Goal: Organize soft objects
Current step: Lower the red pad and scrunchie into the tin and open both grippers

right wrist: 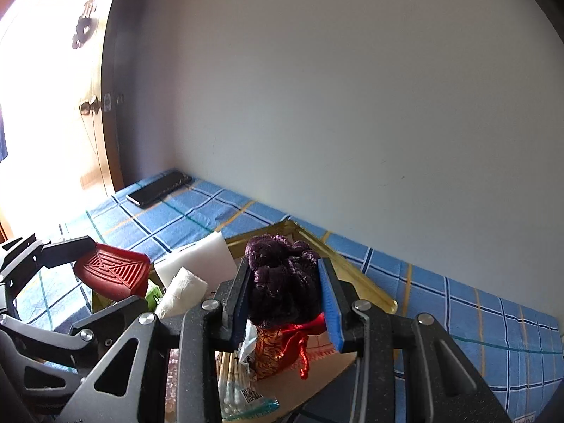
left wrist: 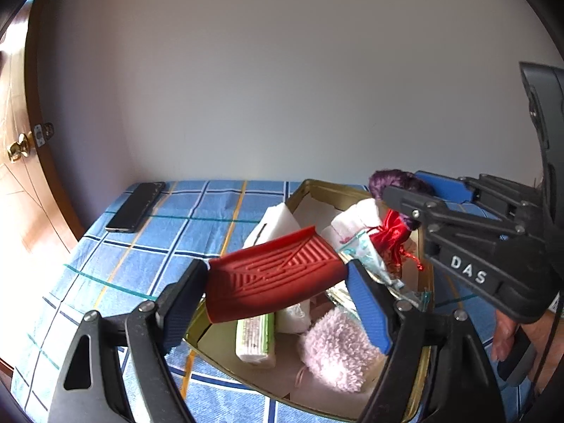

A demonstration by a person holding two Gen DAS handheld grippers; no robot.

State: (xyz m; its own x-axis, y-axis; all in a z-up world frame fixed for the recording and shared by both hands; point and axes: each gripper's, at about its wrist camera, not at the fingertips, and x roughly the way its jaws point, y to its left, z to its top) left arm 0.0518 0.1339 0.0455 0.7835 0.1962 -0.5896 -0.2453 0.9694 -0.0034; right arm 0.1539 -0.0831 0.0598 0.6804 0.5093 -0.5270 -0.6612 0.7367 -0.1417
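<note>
**Both Grippers Loaded Above the Gold Tin**

Far left on the blue plaid cloth [left wrist: 148, 253]: flat black smartphone [left wrist: 135, 207], glossy, lying near the wall, well apart from the rest.

Next across, left gripper [left wrist: 275, 283] clamped on a red silicone pad [left wrist: 273, 276], ridged with nested triangular grooves, bowed slightly between the blue ribbed pads [left wrist: 370, 308], held up over the tin. Same pad seen from the right wrist view [right wrist: 112, 273], pinched in the other tool's dark fingers.

Below and behind it, gold-rimmed metal tin [left wrist: 426, 282], angular corners, cardboard-coloured floor, packed: white foam block [left wrist: 278, 218], smooth and slab-like, leaning at the far left corner; green-and-white wrapped pack [left wrist: 255, 336] lying flat; fluffy pink cloth [left wrist: 335, 345], shaggy pile, bunched at the near side; white gauze roll [left wrist: 352, 220], loosely woven, propped toward the back; clear plastic packet [left wrist: 363, 253] crinkled in the middle; shiny red satin pouch [left wrist: 391, 236] with a drawstring, resting inside at the right.

Rightmost, right gripper [right wrist: 287, 299] closed on a purple velvety scrunchie [right wrist: 282, 275], ruffled and plush, squeezed between the pads directly above the red pouch [right wrist: 282, 345]. Beside the pouch, bag of cotton swabs [right wrist: 236, 384] with wooden sticks, lying in the tin [right wrist: 370, 289].
</note>
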